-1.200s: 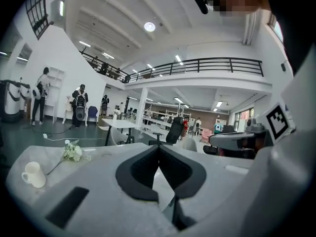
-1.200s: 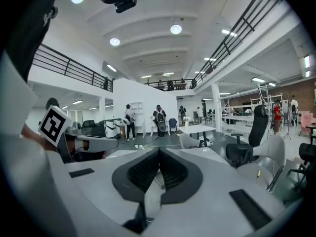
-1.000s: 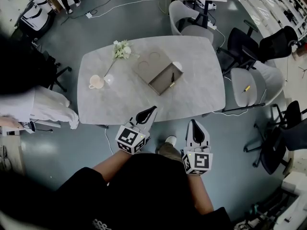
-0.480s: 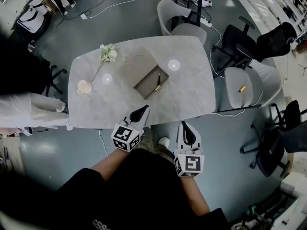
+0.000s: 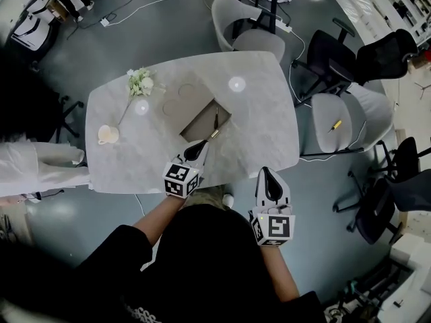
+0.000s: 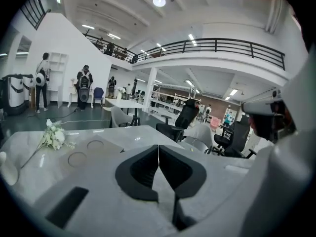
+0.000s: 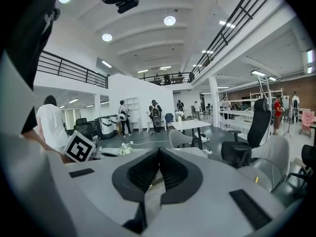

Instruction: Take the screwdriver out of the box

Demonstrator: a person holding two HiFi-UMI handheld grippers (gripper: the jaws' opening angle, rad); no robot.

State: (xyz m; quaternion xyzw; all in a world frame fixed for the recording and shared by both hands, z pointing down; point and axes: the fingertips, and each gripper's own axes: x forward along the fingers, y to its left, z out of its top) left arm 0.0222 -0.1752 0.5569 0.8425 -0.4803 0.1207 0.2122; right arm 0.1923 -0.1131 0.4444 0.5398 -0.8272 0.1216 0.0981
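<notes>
1. Big open office hall w/ grey floor. A grey, marble-look table [image 5: 262, 126] w/ rounded corners stands mid-view, w/ chairs round its far and right sides.
2. On the table: a shallow box [image 5: 199, 122], open, its lid [image 5: 180, 98] lying flat beside it toward a flower sprig [image 5: 139, 83]. A pale cup [image 5: 106, 134] sits nr the left edge.
3. The screwdriver [image 5: 216, 118] lies inside the box along its right wall. It's dark and thin, prob. too small in the head view to tell handle from tip.
4. left gripper [image 5: 201, 145] [image 6: 158, 151]: over the table's near edge, tip just beside the box's near corner. Its own view shows the jaws pressed pad to pad w/ nothing between them.
5. right gripper [image 5: 269, 173] [image 7: 159, 154]: off the table, over the floor by the near-right edge, well apart from the box. Jaws also together, empty.
6. A small yellow item [image 5: 333, 124] lies on a grey chair [image 5: 323, 106] right of the table.
</notes>
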